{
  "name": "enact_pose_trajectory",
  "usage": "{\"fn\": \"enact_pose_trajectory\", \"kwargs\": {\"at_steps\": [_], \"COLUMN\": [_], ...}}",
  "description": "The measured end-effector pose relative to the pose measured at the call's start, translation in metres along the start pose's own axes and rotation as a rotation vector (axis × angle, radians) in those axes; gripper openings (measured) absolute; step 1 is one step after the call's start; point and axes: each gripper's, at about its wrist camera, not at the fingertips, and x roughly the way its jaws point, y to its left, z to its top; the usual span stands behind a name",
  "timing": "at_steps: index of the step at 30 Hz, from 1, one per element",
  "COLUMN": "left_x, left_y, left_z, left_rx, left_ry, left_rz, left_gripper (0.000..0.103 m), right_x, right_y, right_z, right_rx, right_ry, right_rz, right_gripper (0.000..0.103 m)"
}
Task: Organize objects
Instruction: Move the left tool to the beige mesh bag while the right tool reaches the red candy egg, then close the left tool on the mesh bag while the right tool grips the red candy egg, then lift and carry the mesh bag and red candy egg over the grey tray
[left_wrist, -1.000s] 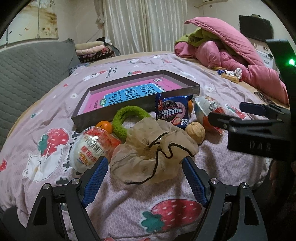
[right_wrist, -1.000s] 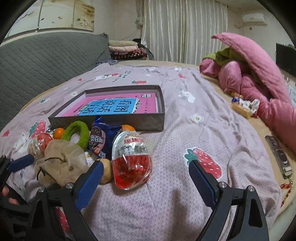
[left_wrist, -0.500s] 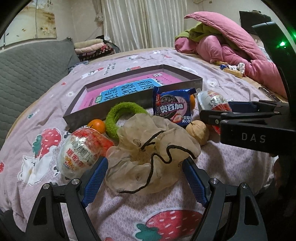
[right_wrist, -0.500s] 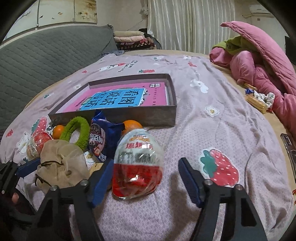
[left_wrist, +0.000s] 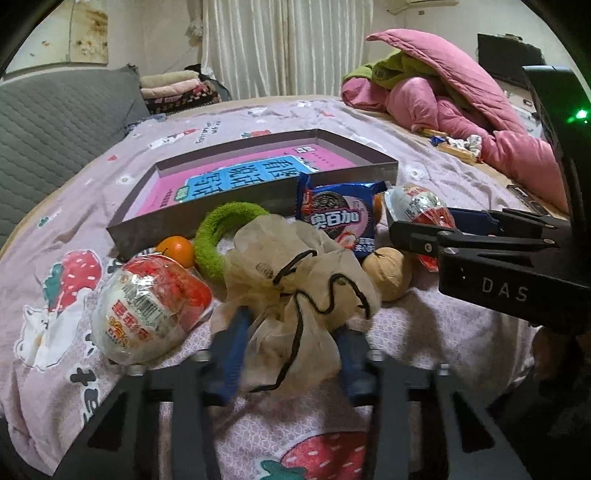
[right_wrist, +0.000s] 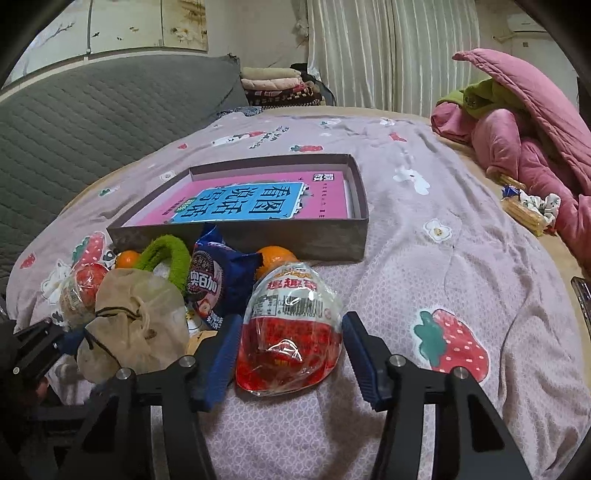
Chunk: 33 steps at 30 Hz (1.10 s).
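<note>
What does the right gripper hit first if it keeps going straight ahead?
The right gripper already straddles the red-and-white egg snack; straight on, it likely pushes that into the orange, then the box wall. Depth is unclear.
</note>
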Motion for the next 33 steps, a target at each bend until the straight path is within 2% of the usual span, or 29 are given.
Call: {"fn": "enact_pose_trajectory", "kwargs": {"at_steps": [1,3,7,16,25,33], "left_x": [-0.001,-0.003,-0.006,-0.028,-0.046,-0.048], "left_y": [0.0,0.002,0.006,0.009,0.024,0.053], "left_z": [0.0,0.0,0.001,0.008,0.033,0.06], "left_rx": [-0.003,-0.011,-0.036,-0.038,-0.077,-0.132], "left_ry": [-0.002,-0.005,-0.002,-0.072,-0.13,-0.188], "left_rz": [-0.007,-0.025,-0.062,-0.091,-0.1,-0.06], "left_gripper": [0.024,0.017,0.013,0.012,0.012,0.012], "right_x": [-0.001,-0.003,-0.008,-0.022,-0.039,-0.044], "right_y": [0.0,-0.001,-0.002,-0.001,0.005,0.011], "right_z": [0.0,0.0,0.001,0.004,0.011,0.024], "right_rx": [0.0,0.0,0.0,-0.013,-0.027,-0.054], "right_ry": [-0.005,-0.017,-0.044,-0.102,-0.176,-0.213], "right_rz": [-0.002,-0.006,-0.012,-0.009,-0.015,-0.025], "right_gripper": [0.056,0.056,0.056,0.056,0.056,0.056]}}
